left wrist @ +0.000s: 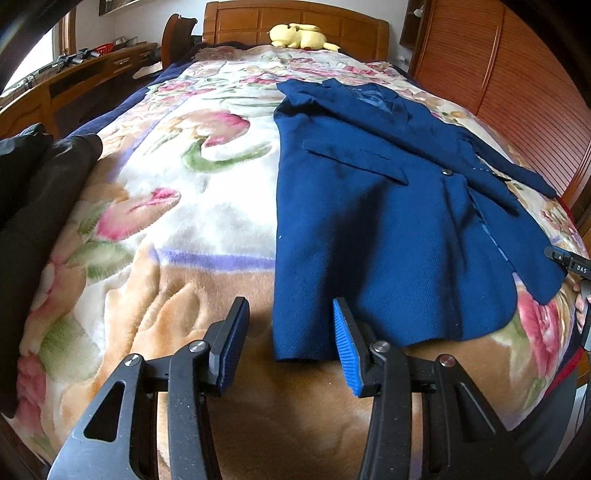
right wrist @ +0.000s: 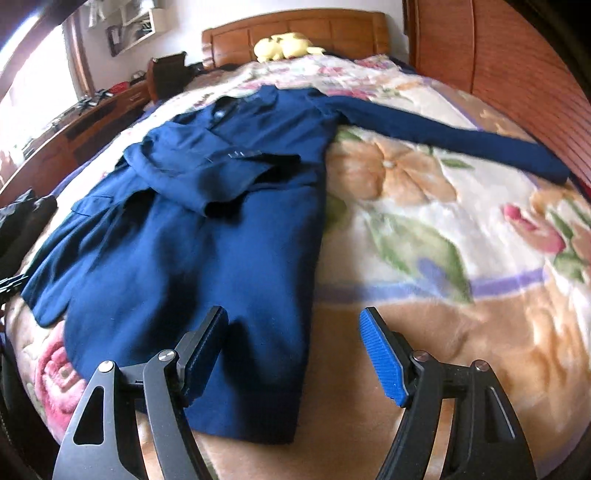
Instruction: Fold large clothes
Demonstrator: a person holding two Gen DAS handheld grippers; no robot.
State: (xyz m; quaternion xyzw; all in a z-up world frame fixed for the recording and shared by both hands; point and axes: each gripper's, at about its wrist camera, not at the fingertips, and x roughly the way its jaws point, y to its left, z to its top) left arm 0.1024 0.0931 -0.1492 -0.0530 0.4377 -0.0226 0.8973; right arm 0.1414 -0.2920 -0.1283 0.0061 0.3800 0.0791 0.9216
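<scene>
The left gripper [left wrist: 288, 332] pointed down at the near hem of the blue jacket [left wrist: 388, 229]. Its jaws stood part-way apart with nothing clamped: the left pad [left wrist: 232, 343] hung over bare blanket [left wrist: 207, 229], the right pad [left wrist: 345, 343] over the jacket's left bottom corner, so that corner lay just ahead of the gap between them. In my judgement this placement suited taking hold of that corner for a fold.

The jacket itself lay flat and face up along the bed, collar toward the wooden headboard [left wrist: 295, 22], hem toward the grippers. Flat spreading of this kind would keep the folds square.

The right gripper [right wrist: 293, 343] had its jaws released and wide, gripping nothing. Ahead of its left pad [right wrist: 203, 343] was the jacket body; ahead of its right pad [right wrist: 382, 354] was open blanket. One sleeve [right wrist: 207, 166] lay folded across the chest, beyond the left pad. The other sleeve [right wrist: 443, 136] stretched out flat, far ahead and to the right of the jaws, not yet folded in. Judged from that, the task was at an early stage.

A yellow stuffed toy [left wrist: 299, 37] sat by the headboard, well clear.
</scene>
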